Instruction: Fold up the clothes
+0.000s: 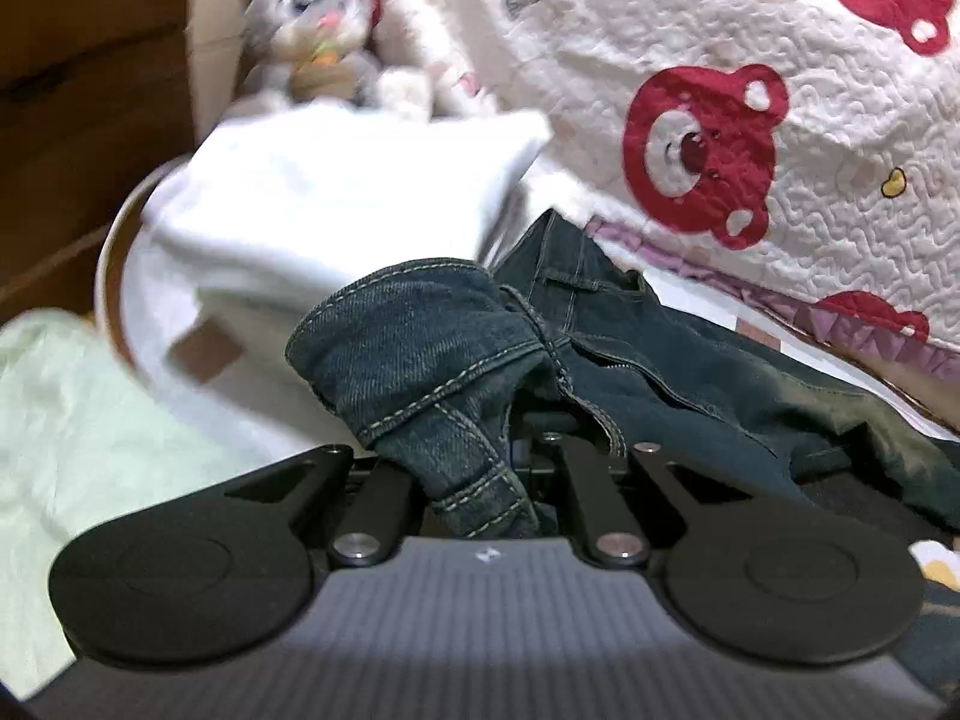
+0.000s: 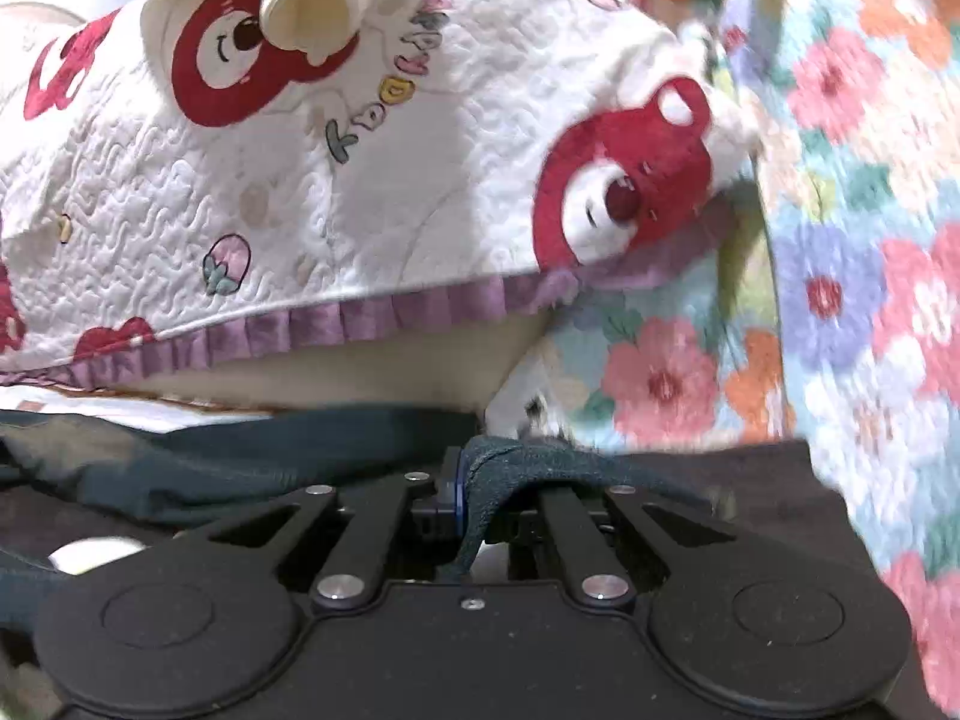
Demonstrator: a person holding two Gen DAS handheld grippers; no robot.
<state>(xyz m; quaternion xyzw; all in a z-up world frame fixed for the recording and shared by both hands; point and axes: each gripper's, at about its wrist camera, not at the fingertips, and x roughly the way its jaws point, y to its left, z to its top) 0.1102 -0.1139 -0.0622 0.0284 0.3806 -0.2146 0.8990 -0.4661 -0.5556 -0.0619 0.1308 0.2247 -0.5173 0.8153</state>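
Dark blue jeans [image 1: 648, 372] lie on the bed below a quilted cover. My left gripper [image 1: 480, 456] is shut on a bunched part of the jeans with tan stitching [image 1: 420, 348], which folds back over the jaws and hides the fingertips. In the right wrist view my right gripper [image 2: 480, 480] is shut on a thin edge of the jeans [image 2: 516, 456], and the denim stretches away to the left [image 2: 240, 450]. The fingertips there are hidden by the cloth too.
A white quilted cover with red bear prints [image 1: 750, 120] [image 2: 300, 180] rises just behind the jeans. A folded white cloth [image 1: 336, 192] and a plush toy [image 1: 318, 30] lie at the left. A floral blanket [image 2: 840, 240] is at the right. Pale green fabric [image 1: 72, 420] lies near left.
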